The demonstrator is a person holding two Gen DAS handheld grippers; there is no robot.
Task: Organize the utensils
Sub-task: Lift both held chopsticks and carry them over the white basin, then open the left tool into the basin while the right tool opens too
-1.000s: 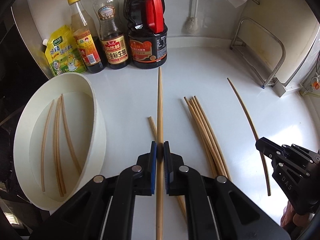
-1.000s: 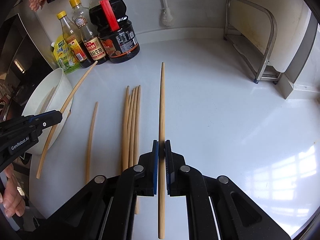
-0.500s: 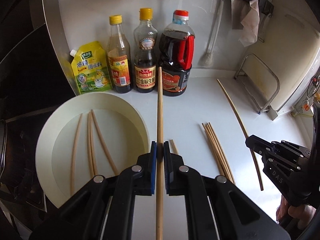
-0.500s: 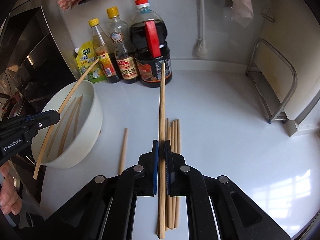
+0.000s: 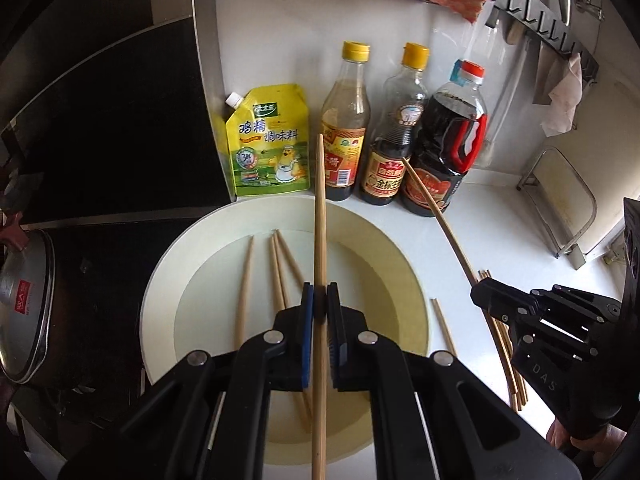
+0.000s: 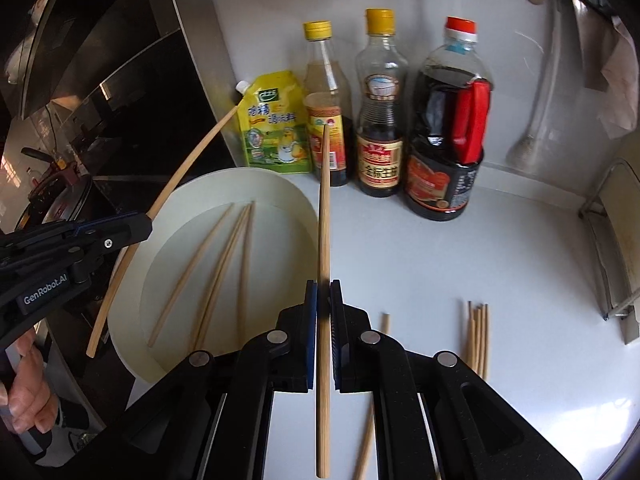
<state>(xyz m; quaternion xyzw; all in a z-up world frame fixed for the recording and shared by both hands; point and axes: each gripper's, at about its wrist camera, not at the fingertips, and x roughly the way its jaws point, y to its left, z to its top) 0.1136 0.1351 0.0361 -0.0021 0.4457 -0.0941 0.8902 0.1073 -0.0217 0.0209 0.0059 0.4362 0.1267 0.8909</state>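
Chopstick [image 5: 320, 216] pinched in left tongs [image 5: 320, 304], long axis running straight ahead along the fingers, far tip toward the bottles [image 5: 394, 128] at the wall, held above the white bowl [image 5: 168, 280]. Second chopstick [image 6: 324, 216] clamped the same way in right tongs [image 6: 323, 300], pointing ahead over the bowl's right rim. Both tongs pressed together on their sticks. Bowl holds three or four chopsticks [image 5: 276, 268] lying roughly parallel on its floor. Loose bundle [image 6: 478, 332] and one single stick [image 6: 384, 322] lie on the white surface [image 6: 520, 280] right of the bowl. Yellow pouch [image 5: 270, 140] stands left of the bottles. Versus a second ago: both tongs have swung left from over the surface to the bowl; bowl now sits centred under the left stick, bundle pushed to the frame edge.
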